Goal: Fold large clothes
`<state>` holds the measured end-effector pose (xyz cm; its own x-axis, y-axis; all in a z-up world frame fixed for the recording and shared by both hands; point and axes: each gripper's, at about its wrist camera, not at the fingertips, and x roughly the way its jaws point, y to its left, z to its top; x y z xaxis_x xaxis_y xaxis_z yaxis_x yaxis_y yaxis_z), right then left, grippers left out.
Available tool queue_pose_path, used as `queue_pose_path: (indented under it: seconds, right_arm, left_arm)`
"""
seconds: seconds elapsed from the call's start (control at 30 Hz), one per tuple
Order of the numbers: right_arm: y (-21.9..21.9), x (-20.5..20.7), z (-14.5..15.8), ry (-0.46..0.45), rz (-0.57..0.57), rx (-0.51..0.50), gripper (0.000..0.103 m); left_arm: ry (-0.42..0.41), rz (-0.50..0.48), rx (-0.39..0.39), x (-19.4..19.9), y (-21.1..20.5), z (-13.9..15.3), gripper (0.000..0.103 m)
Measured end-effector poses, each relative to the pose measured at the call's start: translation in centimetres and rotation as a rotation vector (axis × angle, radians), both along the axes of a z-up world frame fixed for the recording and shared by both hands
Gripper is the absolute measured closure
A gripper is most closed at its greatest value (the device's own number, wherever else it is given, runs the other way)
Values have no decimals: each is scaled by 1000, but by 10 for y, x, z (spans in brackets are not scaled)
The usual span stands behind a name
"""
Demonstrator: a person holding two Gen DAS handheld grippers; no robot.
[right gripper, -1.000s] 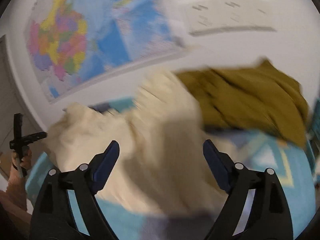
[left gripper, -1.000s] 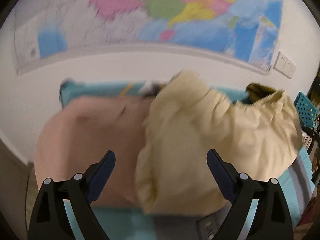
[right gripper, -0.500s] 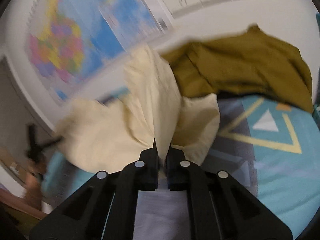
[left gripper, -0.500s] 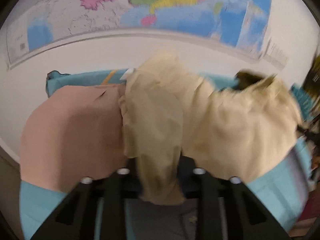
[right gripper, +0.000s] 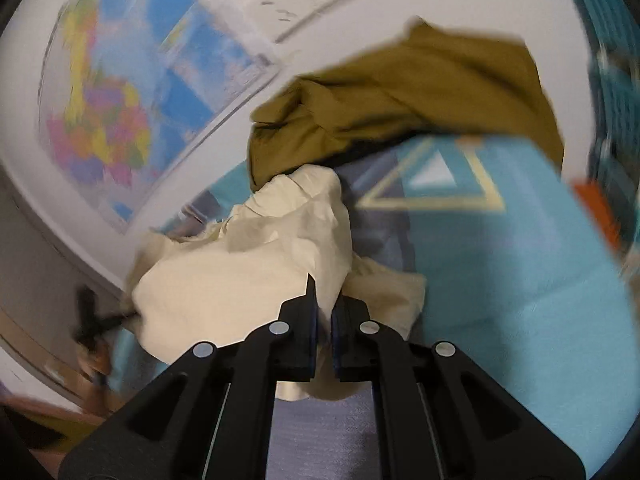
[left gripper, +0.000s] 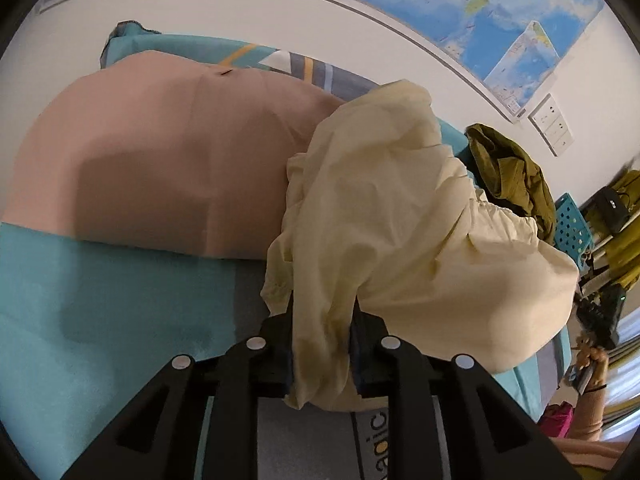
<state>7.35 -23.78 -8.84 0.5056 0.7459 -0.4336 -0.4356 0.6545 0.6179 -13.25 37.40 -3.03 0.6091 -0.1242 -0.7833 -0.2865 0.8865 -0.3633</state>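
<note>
Teal patterned bedspread under wall map; left gripper and right gripper each clamped cream garment ahead.

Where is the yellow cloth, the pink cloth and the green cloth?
yellow cloth (left gripper: pixel 400 216): left wrist view, on its bunched middle.
pink cloth (left gripper: pixel 160 152): left wrist view, on its flat middle.
green cloth (right gripper: pixel 420 96): right wrist view, on its crumpled middle.

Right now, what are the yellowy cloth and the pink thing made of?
The cream garment looks like thin woven cotton, matte: it crumples into fine wrinkles. The pink garment looks like a smoother, soft fabric, with only faint fold creases; its exact fibre isn't clear.
</note>
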Motion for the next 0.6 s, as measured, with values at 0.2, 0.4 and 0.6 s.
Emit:
queue_pose_path:
  seconds: [0.2, 0.4, 0.6]
  right_arm:
    - [-11, -14, 14, -39, -104, -90, 57]
    - [38, -26, 60, -238, -46, -199, 32]
    - [31, -11, 48, -179, -78, -260, 30]
  left_arm:
    - [-1, 37, 315, -2, -27, 35, 50]
    - [-114, -20, 402, 14, -38, 76, 36]
    - [-50, -74, 403, 55, -51, 59, 36]
